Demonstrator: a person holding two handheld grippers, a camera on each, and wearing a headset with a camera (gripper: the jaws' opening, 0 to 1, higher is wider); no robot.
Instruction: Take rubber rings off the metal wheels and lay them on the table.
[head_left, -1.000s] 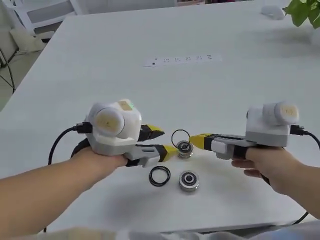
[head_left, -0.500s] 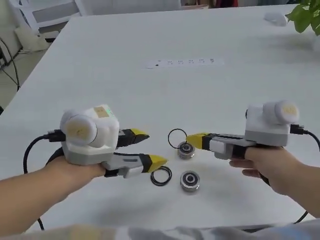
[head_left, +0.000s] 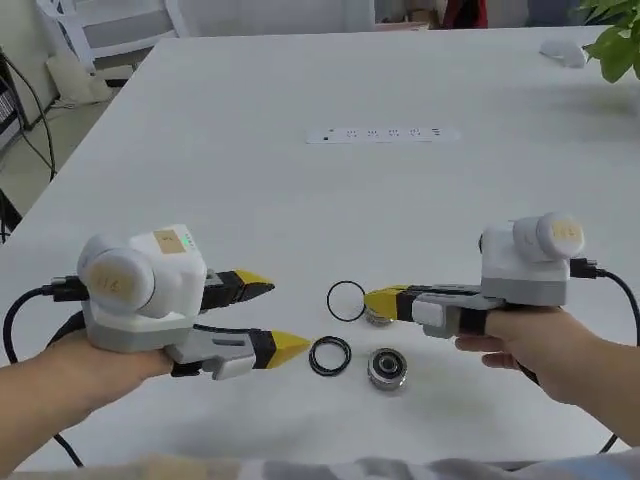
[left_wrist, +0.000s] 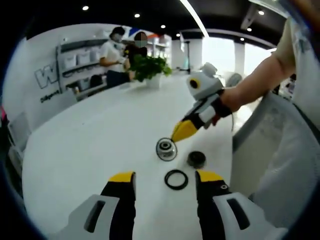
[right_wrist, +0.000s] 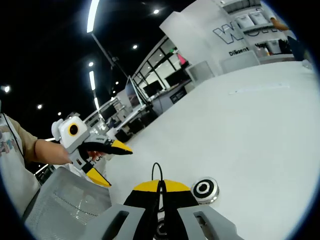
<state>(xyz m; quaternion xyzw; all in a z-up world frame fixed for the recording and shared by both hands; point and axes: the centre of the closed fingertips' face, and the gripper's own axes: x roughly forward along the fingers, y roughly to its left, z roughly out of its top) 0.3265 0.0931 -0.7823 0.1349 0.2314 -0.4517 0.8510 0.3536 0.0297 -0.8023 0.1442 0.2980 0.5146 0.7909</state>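
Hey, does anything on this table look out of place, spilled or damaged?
Nothing looks spilled or damaged. One thin black rubber ring is pinched in the right gripper, jaws shut, and not yet laid down beside the thicker black rubber ring, which lies flat near the two metal wheels.

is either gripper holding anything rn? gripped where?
The right gripper is shut on a thin rubber ring, pinching one spot of its band; the rest of the loop sticks out past the tips. The left gripper is open, holding nothing.
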